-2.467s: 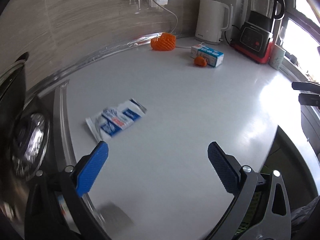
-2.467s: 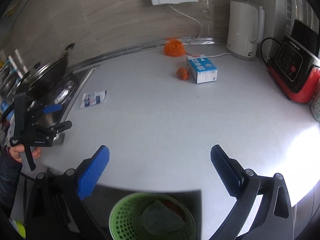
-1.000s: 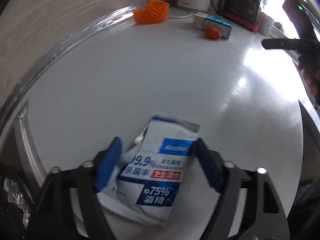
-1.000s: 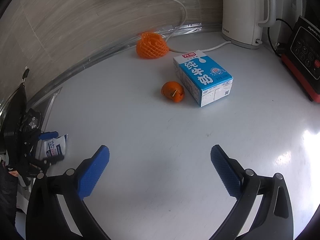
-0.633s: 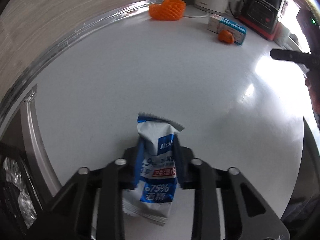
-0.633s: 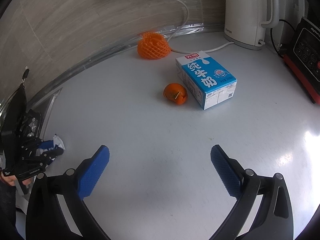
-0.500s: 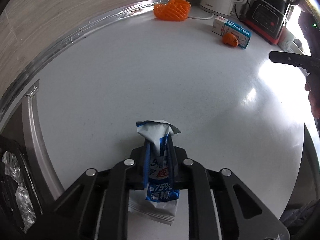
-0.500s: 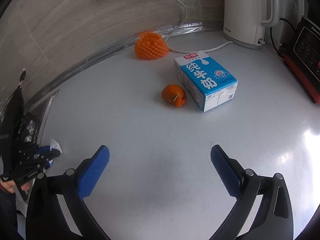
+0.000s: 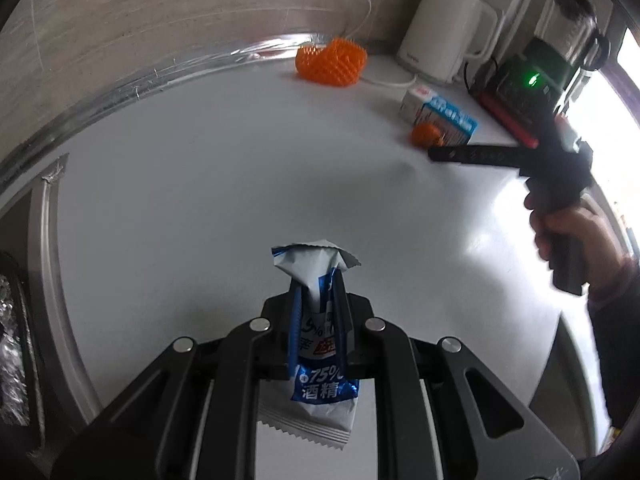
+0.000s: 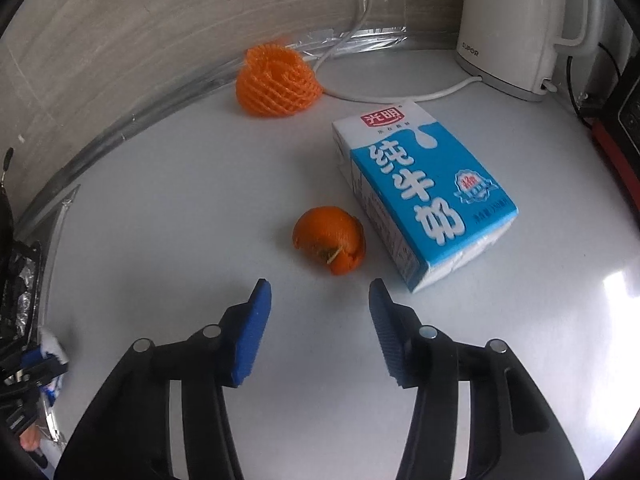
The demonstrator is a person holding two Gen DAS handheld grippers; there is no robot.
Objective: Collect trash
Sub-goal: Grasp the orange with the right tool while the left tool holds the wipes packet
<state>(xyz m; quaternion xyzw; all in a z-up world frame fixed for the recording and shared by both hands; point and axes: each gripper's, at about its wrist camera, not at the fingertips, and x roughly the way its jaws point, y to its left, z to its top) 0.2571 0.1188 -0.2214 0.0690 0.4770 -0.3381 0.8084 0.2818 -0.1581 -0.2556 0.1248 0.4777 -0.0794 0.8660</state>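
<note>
My left gripper (image 9: pixel 317 280) is shut on a blue-and-white wipe packet (image 9: pixel 316 344), pinched and crumpled between the blue pads, held just above the white counter (image 9: pixel 224 184). My right gripper (image 10: pixel 320 292) is open, its blue pads a short way in front of an orange peel (image 10: pixel 330 240). A blue-and-white milk carton (image 10: pixel 424 196) lies just right of the peel. An orange foam fruit net (image 10: pixel 276 82) sits by the back wall. In the left wrist view the right gripper (image 9: pixel 472 156) reaches toward the peel (image 9: pixel 426 136) and the carton (image 9: pixel 444 114).
A white kettle (image 10: pixel 520 24) with its cord (image 10: pixel 420 94) stands at the back right. A blender on a red base (image 9: pixel 536 68) stands beyond it. A sink rim (image 9: pixel 44 264) and foil-lined cooktop (image 10: pixel 16 288) lie at the left.
My left gripper closed fully on the wipe packet and lifted it slightly. My right gripper moved in toward the orange peel and carton, and its jaws narrowed.
</note>
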